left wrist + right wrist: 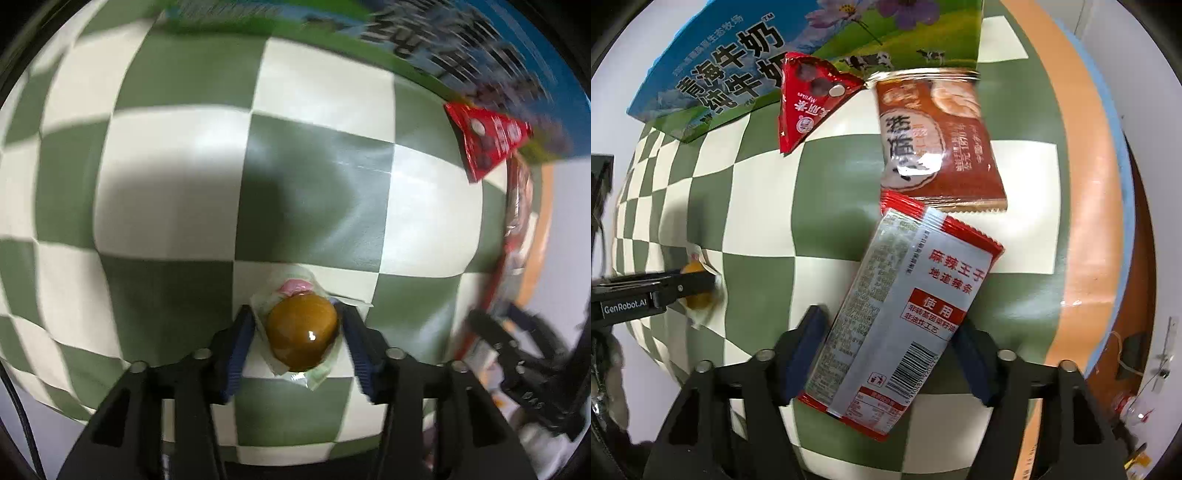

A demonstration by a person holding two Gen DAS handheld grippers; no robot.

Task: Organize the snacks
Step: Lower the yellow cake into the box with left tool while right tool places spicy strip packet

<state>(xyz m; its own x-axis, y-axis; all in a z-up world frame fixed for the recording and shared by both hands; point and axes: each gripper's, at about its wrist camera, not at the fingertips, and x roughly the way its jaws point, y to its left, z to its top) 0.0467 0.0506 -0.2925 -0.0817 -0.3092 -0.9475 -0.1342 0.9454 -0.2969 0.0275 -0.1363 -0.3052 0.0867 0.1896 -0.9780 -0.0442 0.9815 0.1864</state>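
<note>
**A:** From your left wrist view, your left gripper (297, 334) hangs nearly straight down over the checked cloth (177, 192), with the wrapped brown sweet (302, 334) lying between its pads. The jaws stand part-way apart, and I see a sliver of gap on each side, so I judge they straddle it rather than pinch it.

**B:** Why that posture?

**A:** Coming from above lets you close on the round body, not the loose clear wrapper, which would likely slip. The cloth around it is bare, so nothing blocks you there. The red triangular packet (487, 138) and the milk carton (480, 48) sit well off toward the far right edge, blurred.

**B:** And the right wrist view?

**A:** Your right gripper (888, 350) also points down, jaws apart, on either side of the silver-and-red spicy strip packet (901, 314), which lies flat and slanted. The right pad looks to be at its edge, the left just clear; I read no firm clamp.

**B:** Anything in the way?

**A:** The brown biscuit packet (938, 140) lies just beyond, its lower seam touching or overlapping the strip packet's top end, so lifting may drag it. The red triangle leans against the carton behind. Your left gripper shows at the far left, over the sweet, well apart from this one.
</note>
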